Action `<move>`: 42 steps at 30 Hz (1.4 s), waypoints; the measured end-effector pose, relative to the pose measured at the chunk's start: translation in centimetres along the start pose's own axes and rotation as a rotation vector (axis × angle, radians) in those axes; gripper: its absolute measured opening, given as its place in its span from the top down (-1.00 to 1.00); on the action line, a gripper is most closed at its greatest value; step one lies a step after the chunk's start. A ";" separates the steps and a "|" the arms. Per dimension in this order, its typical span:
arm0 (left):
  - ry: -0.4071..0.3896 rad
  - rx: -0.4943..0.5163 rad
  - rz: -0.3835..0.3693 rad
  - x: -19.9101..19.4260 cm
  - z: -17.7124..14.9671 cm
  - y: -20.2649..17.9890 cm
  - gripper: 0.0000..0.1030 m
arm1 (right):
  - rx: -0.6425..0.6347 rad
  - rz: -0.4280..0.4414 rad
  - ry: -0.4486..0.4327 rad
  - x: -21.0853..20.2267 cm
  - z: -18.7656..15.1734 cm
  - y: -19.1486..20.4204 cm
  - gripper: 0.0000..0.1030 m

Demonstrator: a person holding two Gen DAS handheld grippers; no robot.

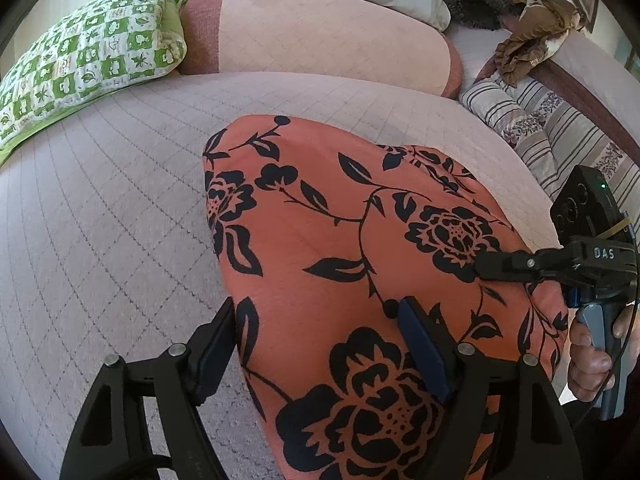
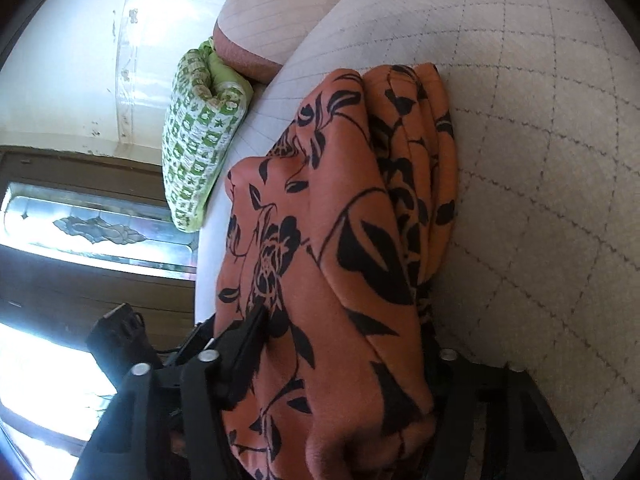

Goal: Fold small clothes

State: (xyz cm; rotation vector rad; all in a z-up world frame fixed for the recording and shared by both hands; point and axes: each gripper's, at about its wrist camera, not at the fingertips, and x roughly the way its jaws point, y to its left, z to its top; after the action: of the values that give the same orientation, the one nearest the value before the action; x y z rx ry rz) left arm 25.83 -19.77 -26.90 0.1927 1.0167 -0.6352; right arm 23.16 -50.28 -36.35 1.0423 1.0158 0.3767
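Lying across the middle of the left wrist view, the orange floral garment (image 1: 360, 240) is spreading over the pale quilted bedspread (image 1: 100, 220), and it already looks folded at least once: its far edge, toward the upper centre of the frame, is rounded like a fold line, and the right wrist view is showing several stacked layers along its upper right side. I am judging the fold to be partway done, with at least one more turn and a final smoothing left.

The left gripper (image 1: 316, 344) is sitting at the bottom of its frame with its tongs spread wide, straddling the cloth's near left edge; nothing is being pinched there. The right gripper (image 1: 486, 268) is reaching in from the right edge of that frame, tongs pressed together over the cloth's right border. In its own view the fabric is bunching up between and over its fingers (image 2: 244, 344), so it appears to be pinching the garment, though the pads themselves are hidden under cloth.

Open bedspread is lying to the left and beyond the garment, giving plenty of room to carry a flap across. Farther off, the green checked pillow (image 1: 88, 60) in the upper left and the pink bolster (image 1: 320, 36) along the top are well apart from it. The striped bedding (image 1: 552, 128) at right marks the tighter side.
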 end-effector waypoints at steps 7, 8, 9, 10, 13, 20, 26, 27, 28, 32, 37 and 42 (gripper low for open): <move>-0.021 -0.011 0.009 -0.6 -0.2 0.3 -0.12 | -0.038 -0.030 -0.023 -0.1 -0.4 1.5 0.09; -0.022 -0.016 0.007 -0.7 -0.2 0.5 -0.07 | -0.044 -0.030 -0.030 -0.2 -0.5 1.8 0.11; -0.023 -0.025 0.002 -0.8 -0.2 0.6 -0.02 | -0.048 -0.029 -0.035 -0.3 -0.6 2.0 0.12; -0.024 -0.031 -0.002 -0.9 -0.2 0.9 0.00 | -0.052 -0.025 -0.040 -0.4 -0.7 2.3 0.13; -0.035 -0.041 -0.007 -1.4 -0.3 1.1 0.10 | -0.061 -0.017 -0.055 -0.7 -1.0 2.8 0.15; -0.099 -0.073 0.021 -3.5 0.0 2.3 0.16 | -0.089 0.034 -0.076 -0.8 -1.7 4.4 0.18; -0.172 -0.123 0.052 -6.4 0.2 4.8 0.16 | -0.146 0.062 -0.074 1.1 -2.3 7.5 0.19; -0.185 -0.129 0.060 -7.0 0.2 5.3 0.16 | -0.151 0.071 -0.077 1.4 -2.2 7.9 0.19; -0.195 -0.134 0.068 -7.4 0.1 5.6 0.16 | -0.158 0.080 -0.080 1.7 -2.2 8.3 0.19; -0.213 -0.157 0.097 -8.4 0.1 7.2 0.16 | -0.180 0.094 -0.082 3.3 -2.2 9.9 0.19; -0.215 -0.176 0.128 -9.1 -0.2 9.1 0.16 | -0.197 0.090 -0.066 5.3 -2.4 11.1 0.20; -0.214 -0.181 0.175 -9.5 -0.8 10.6 0.16 | -0.218 0.088 -0.047 7.2 -2.9 12.1 0.20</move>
State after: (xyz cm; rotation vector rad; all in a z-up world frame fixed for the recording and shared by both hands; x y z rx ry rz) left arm 27.93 -7.04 -20.75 0.0524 0.8348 -0.3932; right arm 26.73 -37.87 -30.10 0.8967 0.8677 0.5207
